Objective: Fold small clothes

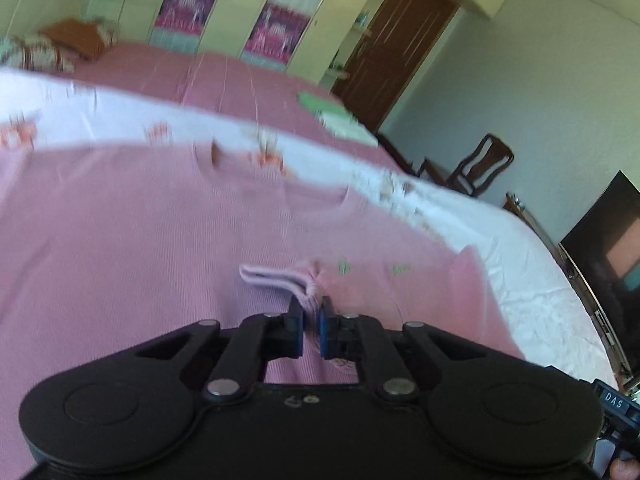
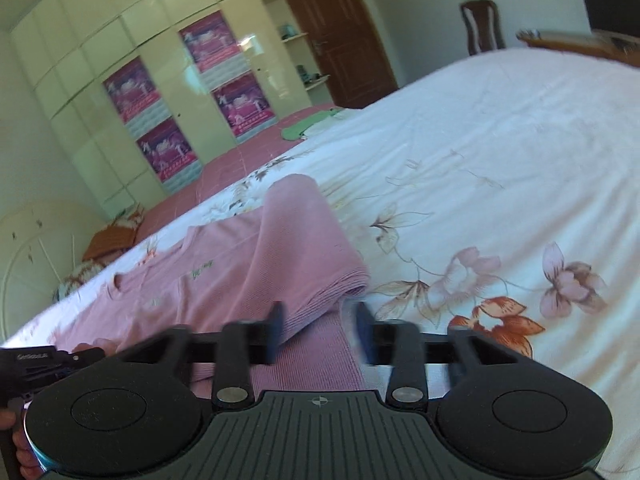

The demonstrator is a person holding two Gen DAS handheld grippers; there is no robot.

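Observation:
A small pink ribbed shirt [image 1: 140, 240] lies on the white floral bedsheet [image 1: 520, 264]. My left gripper [image 1: 311, 306] is shut on a bunched cuff of the pink shirt, pinched between its blue pads. In the right wrist view the same pink shirt [image 2: 224, 276] has one part folded over into a raised roll [image 2: 308, 240]. My right gripper [image 2: 318, 320] is open, with its jaws apart around the ribbed hem of that roll. The fingers are blurred.
The bed has a pink cover [image 1: 224, 76] farther back with green and white clothes [image 2: 308, 126] on it and pillows [image 1: 52, 46] at its head. Wardrobes [image 2: 132, 80], a brown door [image 2: 340, 28], a chair [image 1: 480, 164] and a dark screen [image 1: 608, 248] stand around the bed.

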